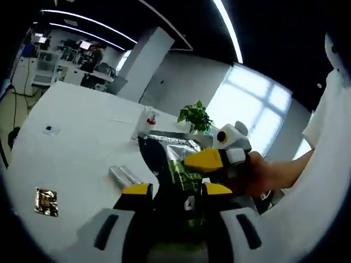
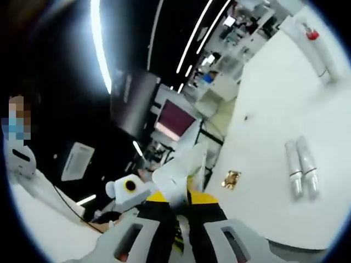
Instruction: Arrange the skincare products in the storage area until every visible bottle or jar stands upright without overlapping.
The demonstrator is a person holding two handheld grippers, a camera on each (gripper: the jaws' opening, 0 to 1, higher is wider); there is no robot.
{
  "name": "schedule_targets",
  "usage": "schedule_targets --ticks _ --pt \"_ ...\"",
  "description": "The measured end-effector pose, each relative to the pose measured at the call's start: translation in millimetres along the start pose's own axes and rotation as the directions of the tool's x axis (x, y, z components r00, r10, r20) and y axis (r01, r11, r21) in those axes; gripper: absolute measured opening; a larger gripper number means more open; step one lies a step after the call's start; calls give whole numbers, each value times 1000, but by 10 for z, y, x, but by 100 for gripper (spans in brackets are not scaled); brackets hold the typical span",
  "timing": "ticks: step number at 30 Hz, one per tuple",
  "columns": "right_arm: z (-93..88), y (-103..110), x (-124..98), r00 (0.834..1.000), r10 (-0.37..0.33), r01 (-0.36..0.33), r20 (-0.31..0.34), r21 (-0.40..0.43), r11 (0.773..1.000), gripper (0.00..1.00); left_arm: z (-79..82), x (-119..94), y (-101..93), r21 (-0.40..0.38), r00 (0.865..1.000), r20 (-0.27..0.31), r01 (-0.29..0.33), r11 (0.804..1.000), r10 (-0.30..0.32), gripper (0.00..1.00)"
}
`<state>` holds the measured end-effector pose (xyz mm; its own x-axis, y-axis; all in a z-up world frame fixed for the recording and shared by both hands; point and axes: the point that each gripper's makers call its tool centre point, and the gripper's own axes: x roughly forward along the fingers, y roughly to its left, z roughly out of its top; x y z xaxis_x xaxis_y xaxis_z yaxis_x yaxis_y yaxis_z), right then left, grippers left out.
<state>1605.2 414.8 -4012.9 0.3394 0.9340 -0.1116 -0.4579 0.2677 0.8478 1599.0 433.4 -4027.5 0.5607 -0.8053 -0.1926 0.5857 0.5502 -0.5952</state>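
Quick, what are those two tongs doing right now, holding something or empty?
Left tongs: shut on a dark foil bag.
Right tongs: shut on the bag's white edge.

Right gripper (image 2: 182,198): jaws closed on white pouch (image 2: 184,161). White table (image 2: 263,120): two silver tubes (image 2: 300,167), gold packet (image 2: 231,179), pump bottle (image 2: 312,46).

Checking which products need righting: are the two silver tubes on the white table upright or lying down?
Lying down. The two silver tubes rest flat, side by side, on the white table.
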Motion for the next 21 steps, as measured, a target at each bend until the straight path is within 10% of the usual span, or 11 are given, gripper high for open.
schedule_targets --ticks 7,17,21 --pt "44 217 -33 991 113 -118 -71 -78 990 0 42 6 -47 -234 994 26 107 966 -103 73" --pt "-164 352 -102 938 196 -231 -286 -92 969 0 -137 -52 -513 -340 926 -63 331 880 -373 19" --pt "-180 283 -108 940 193 -216 -283 -53 975 0 -125 -60 -476 -348 927 -54 331 877 -371 0"
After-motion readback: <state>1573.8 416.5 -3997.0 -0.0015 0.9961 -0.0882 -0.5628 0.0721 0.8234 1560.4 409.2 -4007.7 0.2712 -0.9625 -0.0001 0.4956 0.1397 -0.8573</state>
